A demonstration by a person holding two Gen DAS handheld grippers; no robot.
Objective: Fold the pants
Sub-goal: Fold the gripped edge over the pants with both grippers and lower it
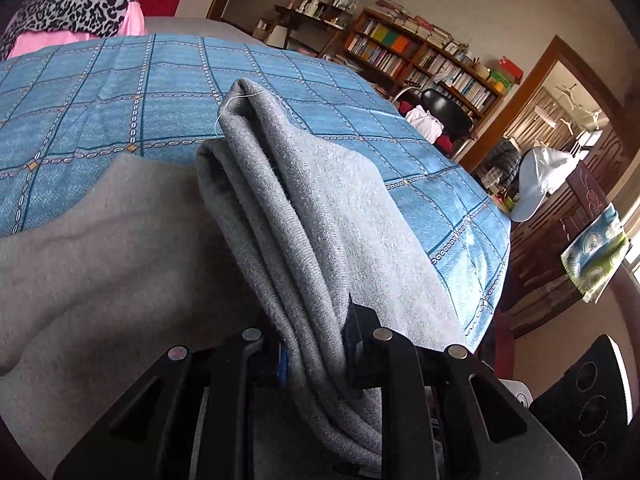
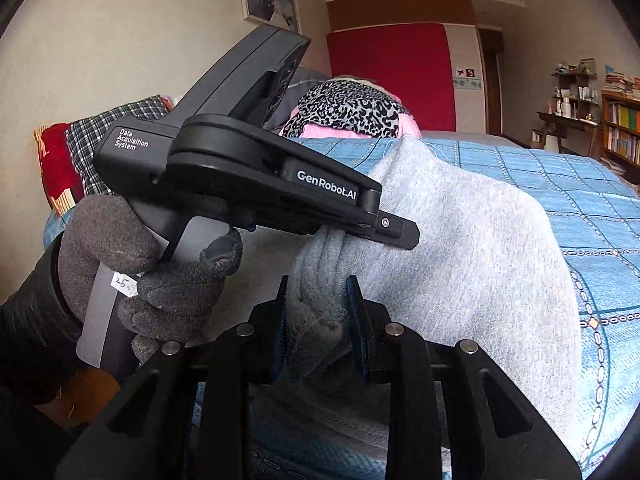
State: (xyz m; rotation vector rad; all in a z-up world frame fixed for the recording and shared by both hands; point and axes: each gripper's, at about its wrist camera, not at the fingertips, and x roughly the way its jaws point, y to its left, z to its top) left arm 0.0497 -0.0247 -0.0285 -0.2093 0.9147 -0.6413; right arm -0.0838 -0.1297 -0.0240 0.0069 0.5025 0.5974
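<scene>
The grey pants [image 1: 304, 216] lie on a bed with a blue checked cover [image 1: 120, 92]. My left gripper [image 1: 314, 354] is shut on a bunched, folded edge of the pants, which rises in thick folds in front of it. My right gripper [image 2: 320, 316] is shut on another bunched part of the same grey pants [image 2: 460, 248]. The left gripper's black body [image 2: 256, 176] shows in the right wrist view, just above and left of my right one, held by a hand in a grey glove [image 2: 160, 268]. The rest of the pants drapes over the cover.
A pile with leopard-print and pink cloth [image 1: 76, 12] lies at the bed's far end. Bookshelves [image 1: 424, 52], a black chair [image 1: 448, 108] and a doorway [image 1: 560, 120] stand right of the bed. A red panel [image 2: 392, 80] is on the far wall.
</scene>
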